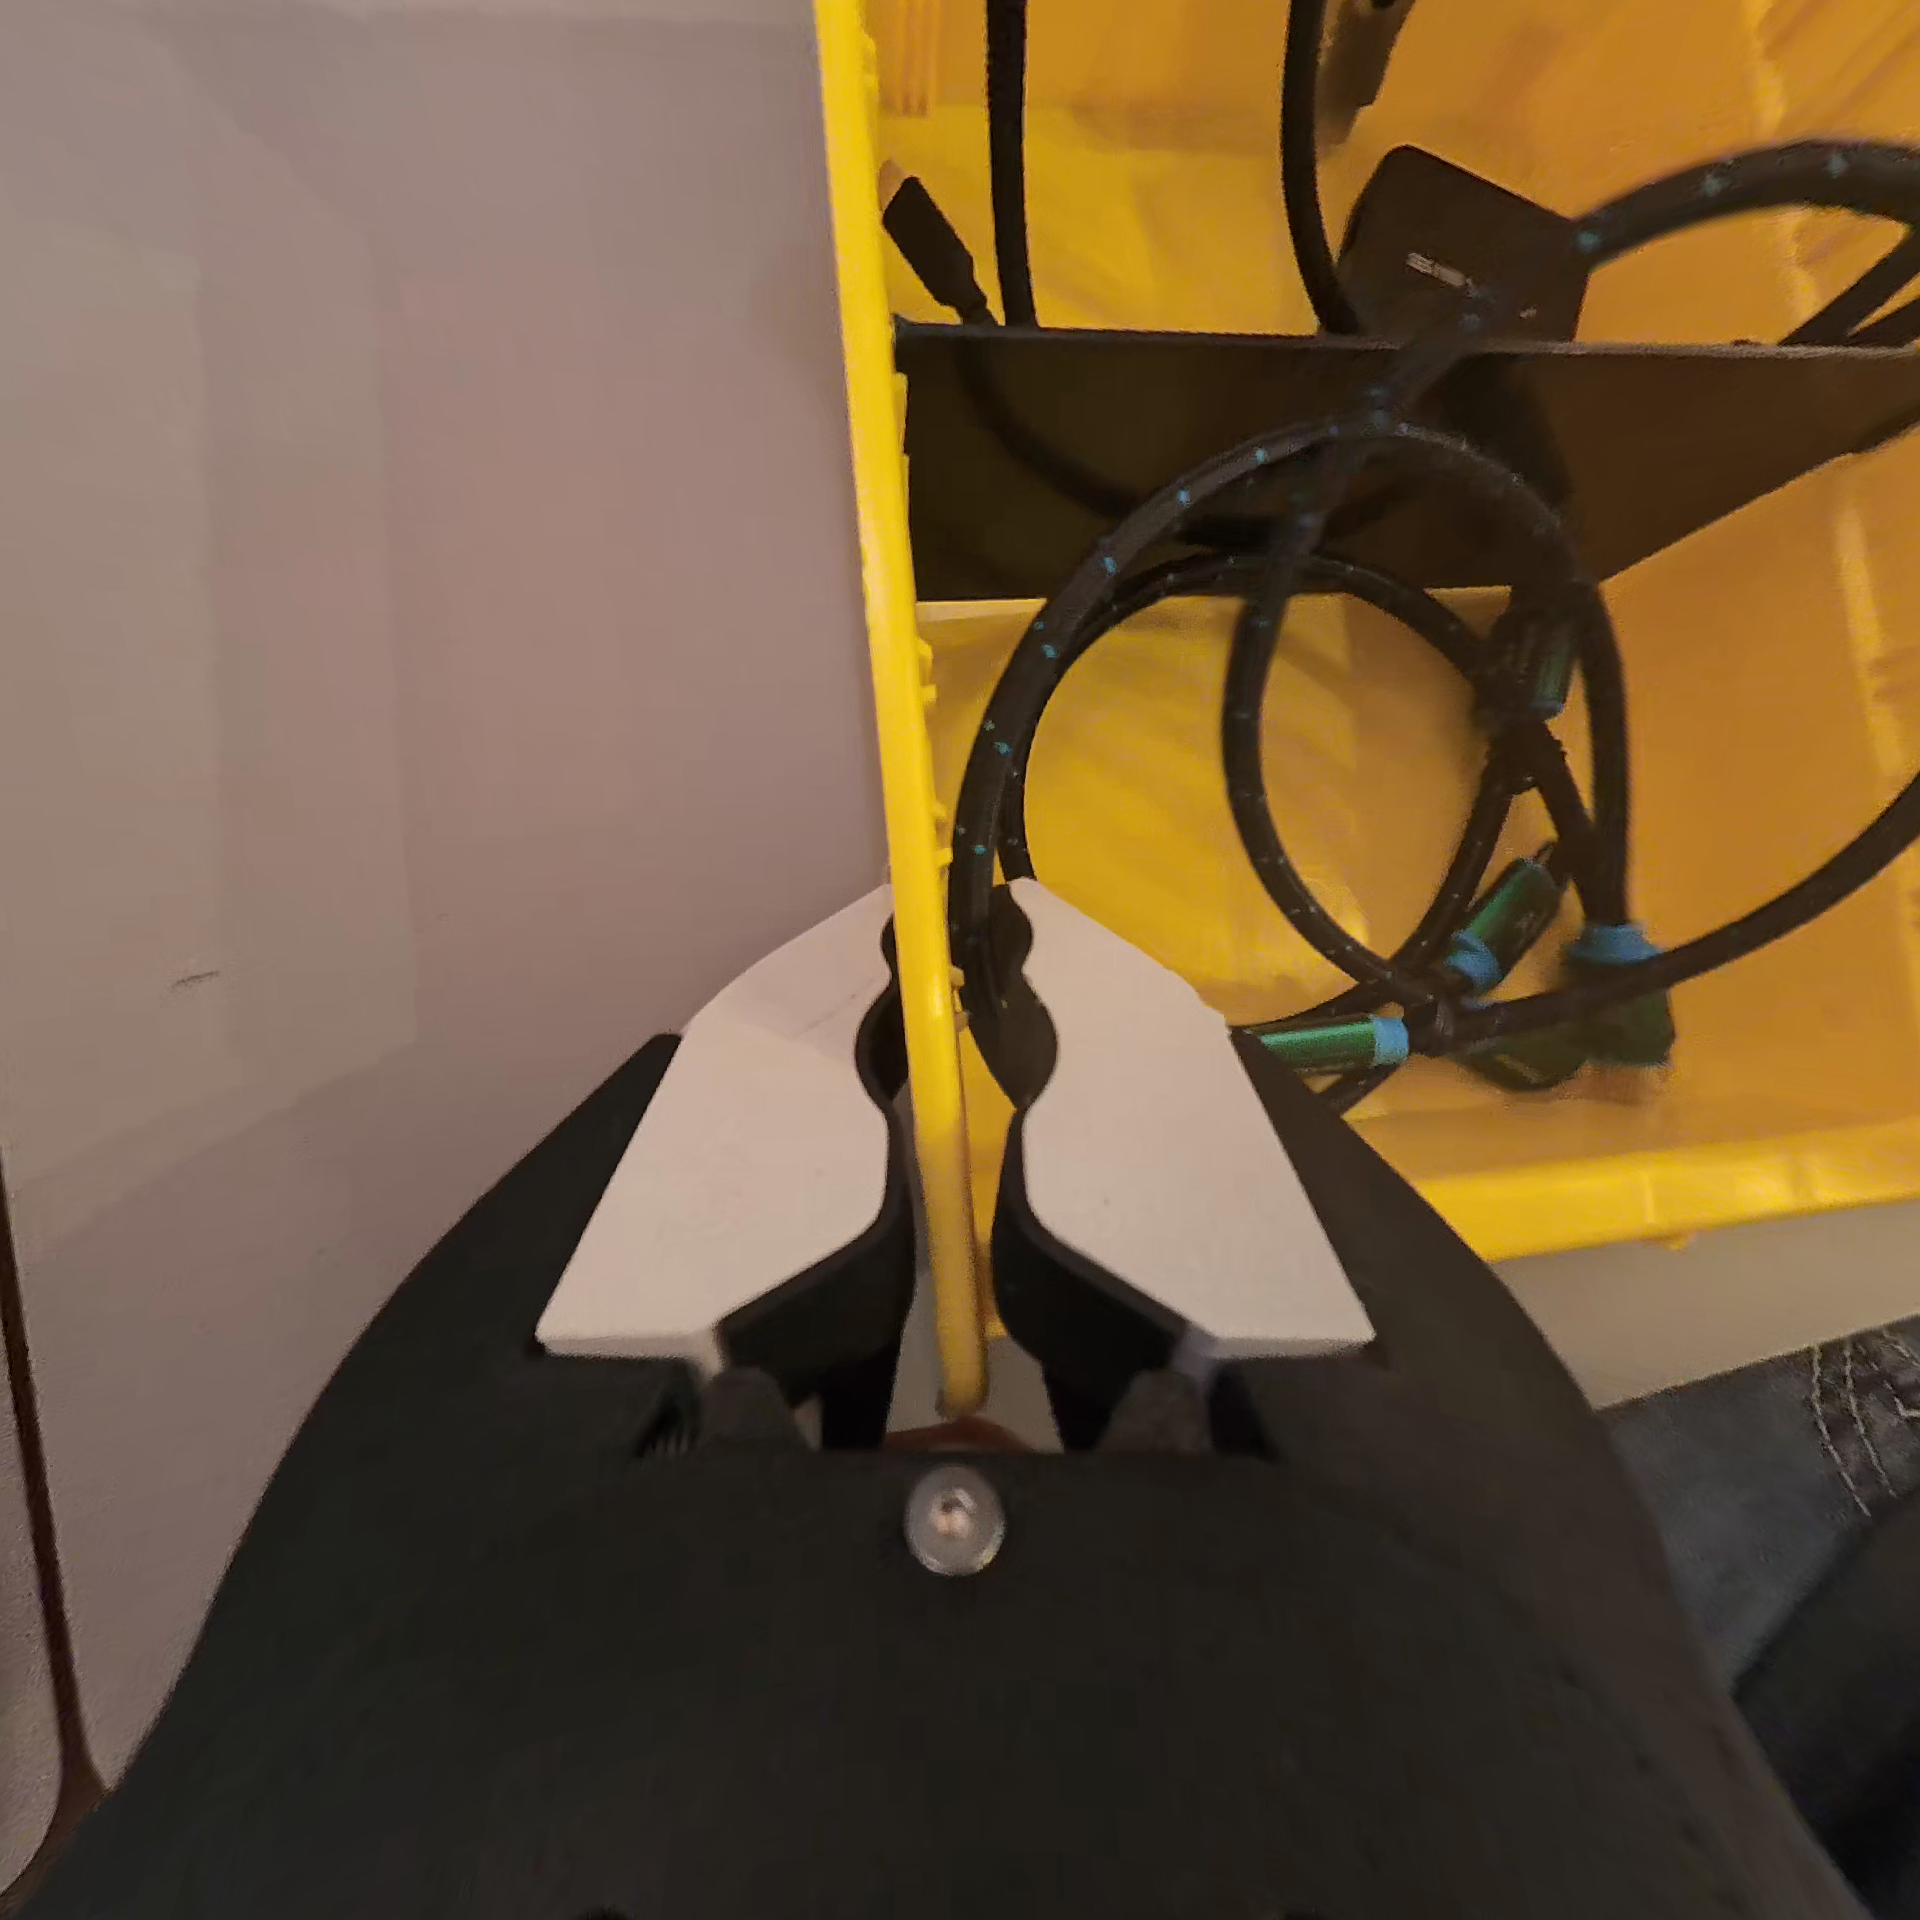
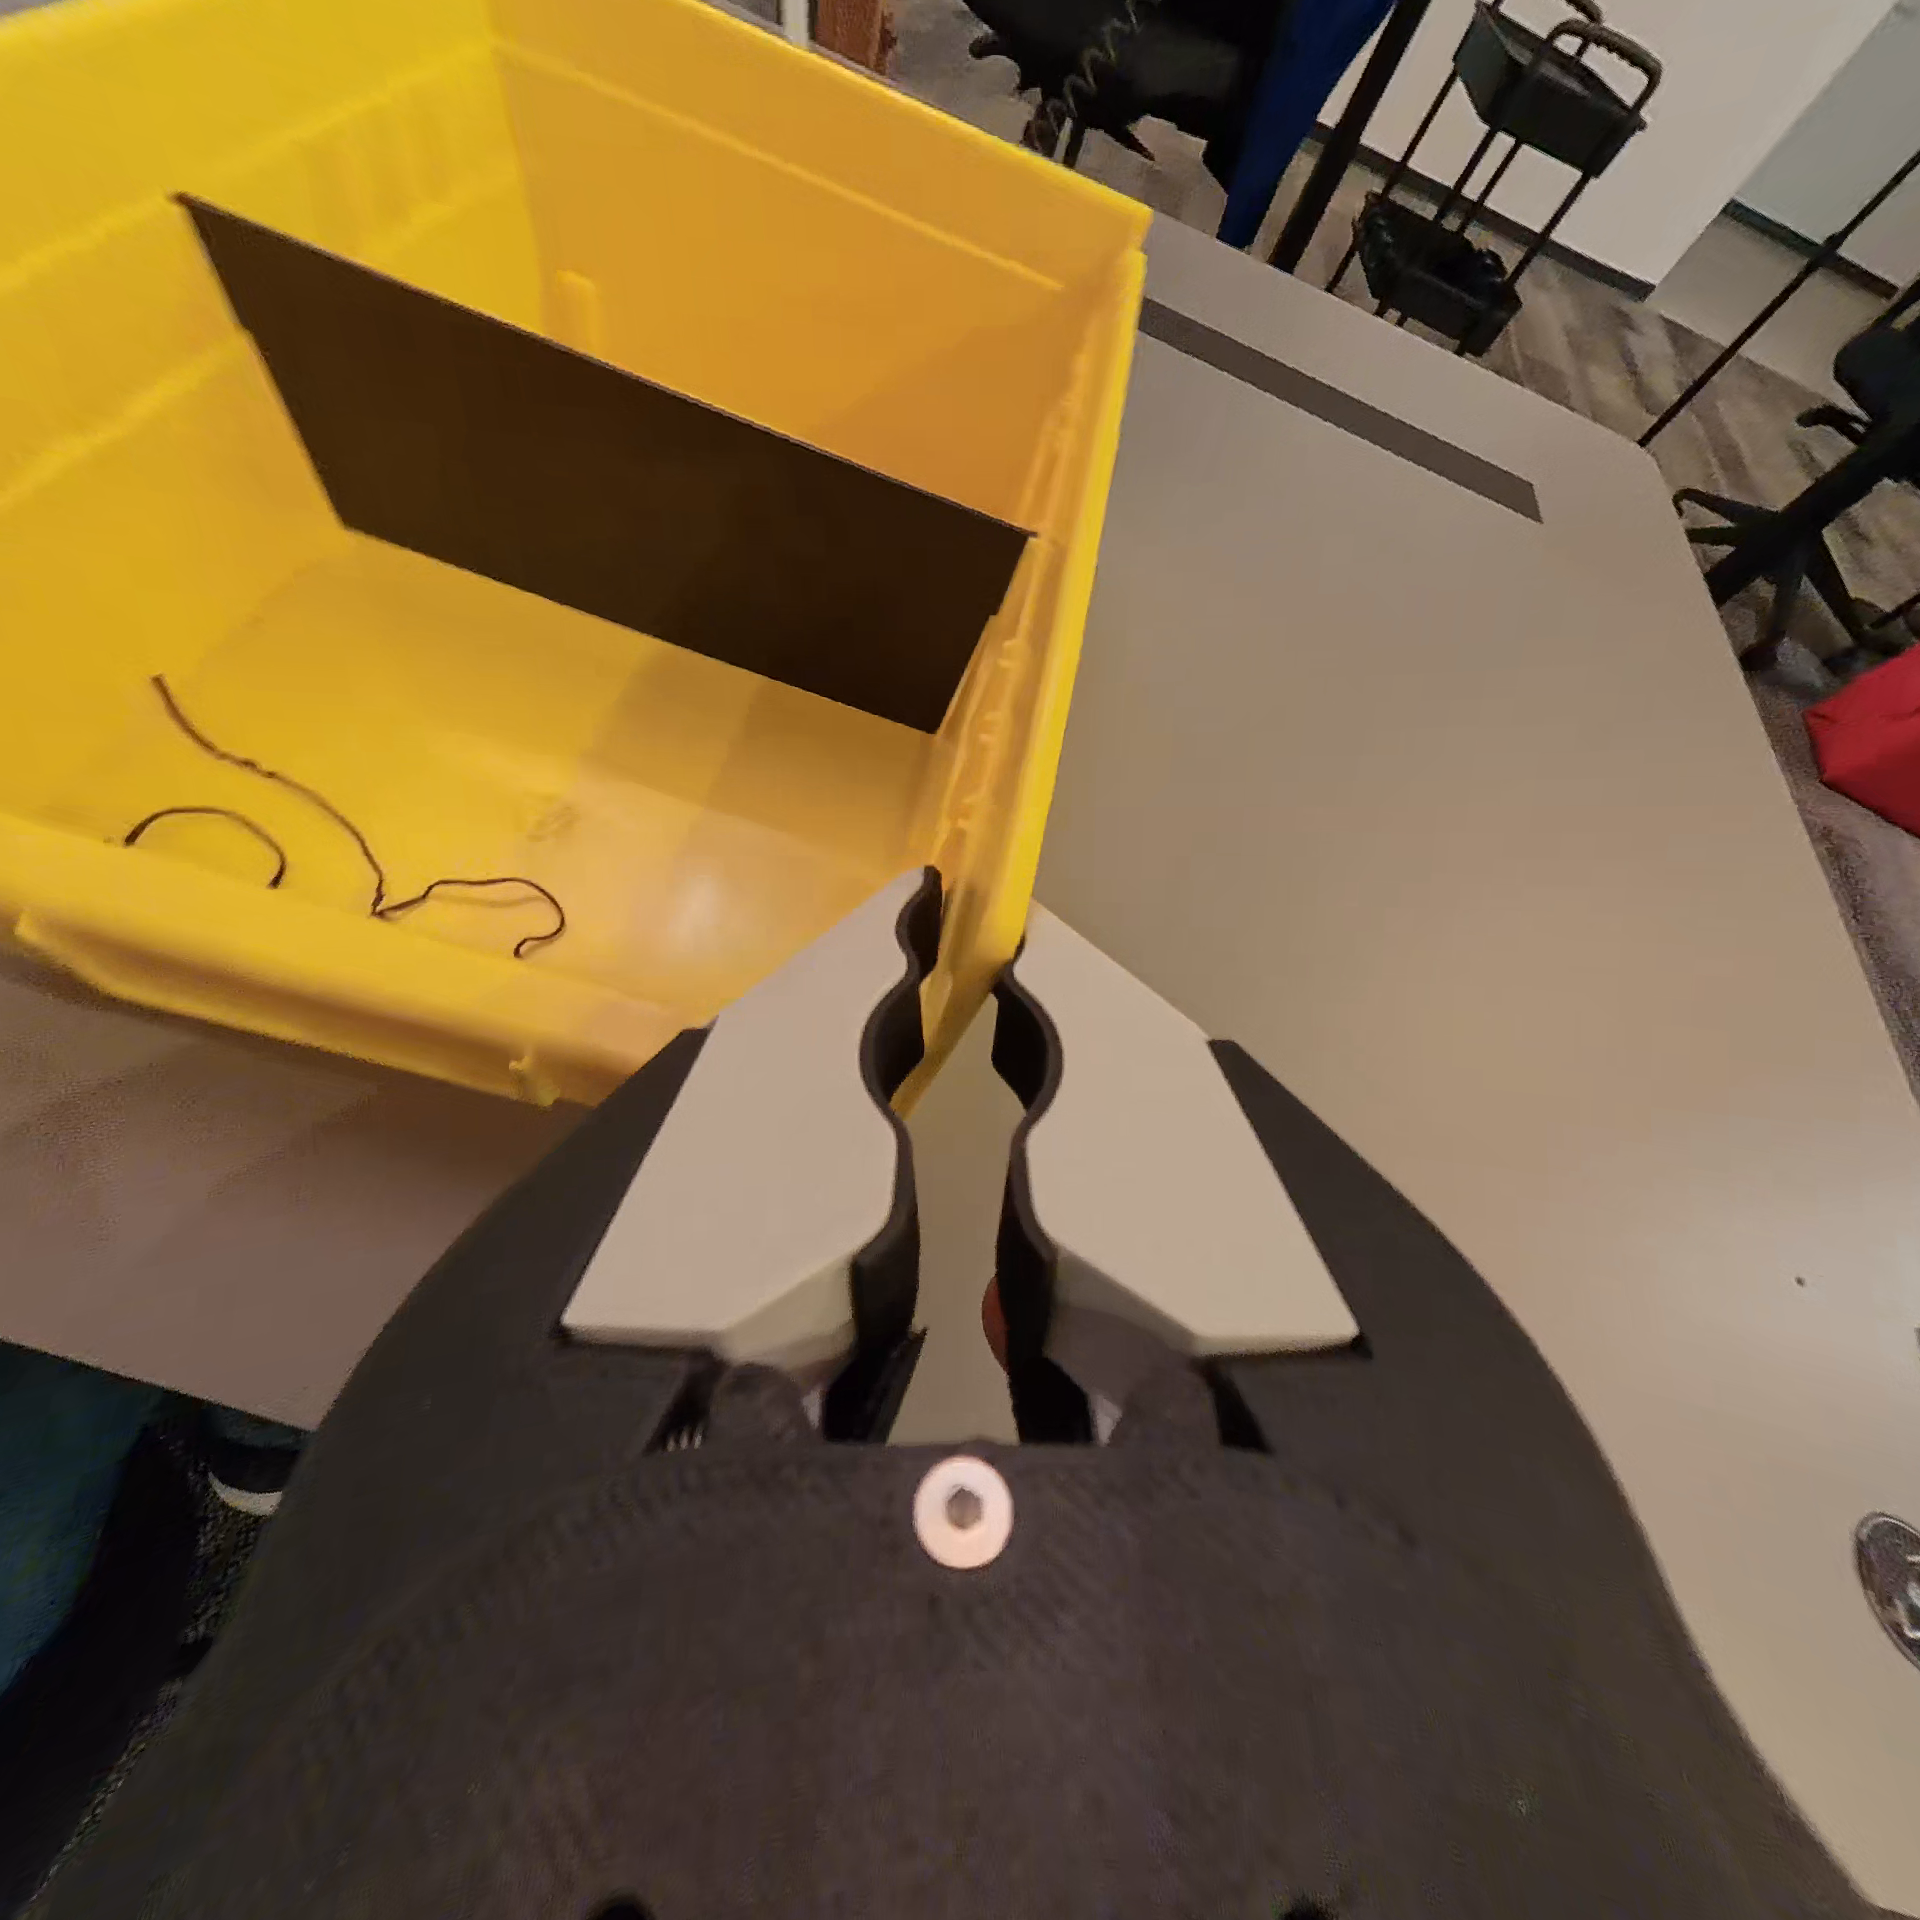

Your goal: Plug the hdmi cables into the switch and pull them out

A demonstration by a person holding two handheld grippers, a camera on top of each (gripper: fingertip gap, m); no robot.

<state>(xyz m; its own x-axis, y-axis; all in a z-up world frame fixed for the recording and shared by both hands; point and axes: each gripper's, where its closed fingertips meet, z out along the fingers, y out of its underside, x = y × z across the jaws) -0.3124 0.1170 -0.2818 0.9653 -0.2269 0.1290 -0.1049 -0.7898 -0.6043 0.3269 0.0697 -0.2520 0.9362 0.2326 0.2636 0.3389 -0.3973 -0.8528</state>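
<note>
A yellow bin (image 1: 1558,1174) stands on a grey table. In the left wrist view several black braided HDMI cables (image 1: 1039,665) with green plugs (image 1: 1330,1039) lie coiled in its near compartment. The black switch box (image 1: 1455,249) lies behind a black divider (image 1: 1143,457). My left gripper (image 1: 951,914) is shut on the bin's left wall (image 1: 904,727), and a cable loop lies against its right pad. In the right wrist view my right gripper (image 2: 971,925) is shut on the bin's right wall (image 2: 1049,582) near the front corner. The compartment there holds only a thin dark thread (image 2: 312,821).
The grey table (image 2: 1403,831) stretches to the right of the bin, with a metal disc (image 2: 1891,1590) near its edge. A black cart (image 2: 1538,135), office chairs and a red object (image 2: 1870,748) stand on the floor beyond. A person's jeans (image 1: 1766,1507) show at lower right. Tip to tip, the grippers are about 65 cm apart. The metal disc (image 2: 1891,1590) lies around 30 cm away from my right fingertips.
</note>
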